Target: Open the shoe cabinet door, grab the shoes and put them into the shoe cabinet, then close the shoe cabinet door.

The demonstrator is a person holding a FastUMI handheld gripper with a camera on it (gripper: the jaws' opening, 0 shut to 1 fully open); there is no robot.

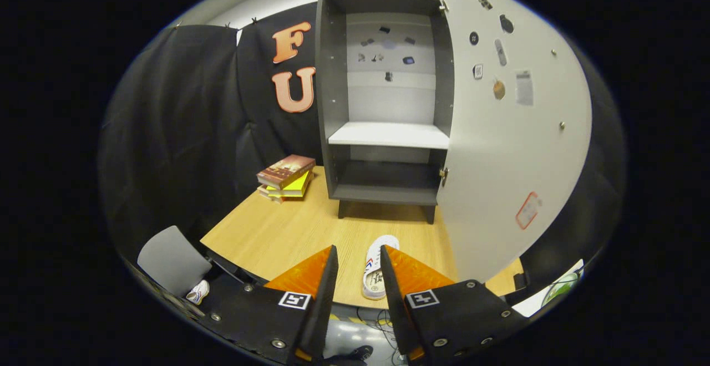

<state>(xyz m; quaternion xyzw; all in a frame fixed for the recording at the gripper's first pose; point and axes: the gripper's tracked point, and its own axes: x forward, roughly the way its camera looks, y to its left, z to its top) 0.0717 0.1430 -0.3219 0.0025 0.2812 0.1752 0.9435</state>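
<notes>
The grey shoe cabinet (333,105) stands at the far end of the wooden table (266,233), its white door (516,150) swung wide open to the right. Inside, a white shelf (388,134) and a dark lower compartment (385,180) hold nothing. A white shoe (377,269) lies on the table in front of the cabinet, just ahead of my fingers and partly behind the right one. My gripper (359,266) hovers above the table's near edge, open, with nothing between its fingers.
A stack of books (285,178) sits on the table left of the cabinet. Stickers and magnets dot the inner face of the door. A grey chair (172,260) and another white shoe (198,292) are below the table's near left corner.
</notes>
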